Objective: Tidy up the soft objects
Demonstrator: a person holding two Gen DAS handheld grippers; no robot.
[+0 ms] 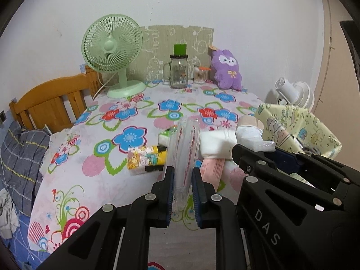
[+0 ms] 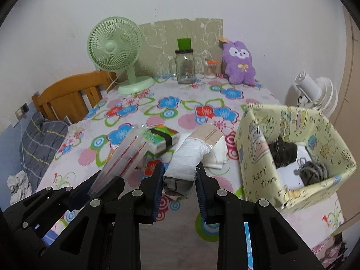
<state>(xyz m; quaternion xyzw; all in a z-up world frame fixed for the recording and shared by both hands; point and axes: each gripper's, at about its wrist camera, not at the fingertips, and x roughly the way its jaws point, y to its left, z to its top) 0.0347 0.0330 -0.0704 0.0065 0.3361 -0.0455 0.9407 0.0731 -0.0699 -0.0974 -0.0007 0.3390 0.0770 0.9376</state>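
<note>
My left gripper (image 1: 182, 191) is shut on a clear plastic sleeve with red print (image 1: 184, 155), held tilted above the floral tablecloth (image 1: 94, 175); the sleeve also shows in the right wrist view (image 2: 126, 157). My right gripper (image 2: 178, 189) is shut on a white plastic-wrapped pack (image 2: 189, 159) with a tan strip on top, lifted over the table. A yellow cartoon tissue pack (image 1: 144, 159), a white folded cloth (image 1: 216, 145) and a green-topped tissue pack with a black band (image 2: 164, 139) lie on the table. The yellow printed fabric box (image 2: 265, 157) stands to the right, holding dark items.
A green fan (image 1: 114, 54), a glass jar with green lid (image 1: 178, 72), a cotton swab cup (image 1: 200, 75) and a purple plush (image 1: 227, 69) stand along the back wall. A white fan (image 2: 315, 94) is behind the box. A wooden headboard (image 1: 51, 105) and bedding are at left.
</note>
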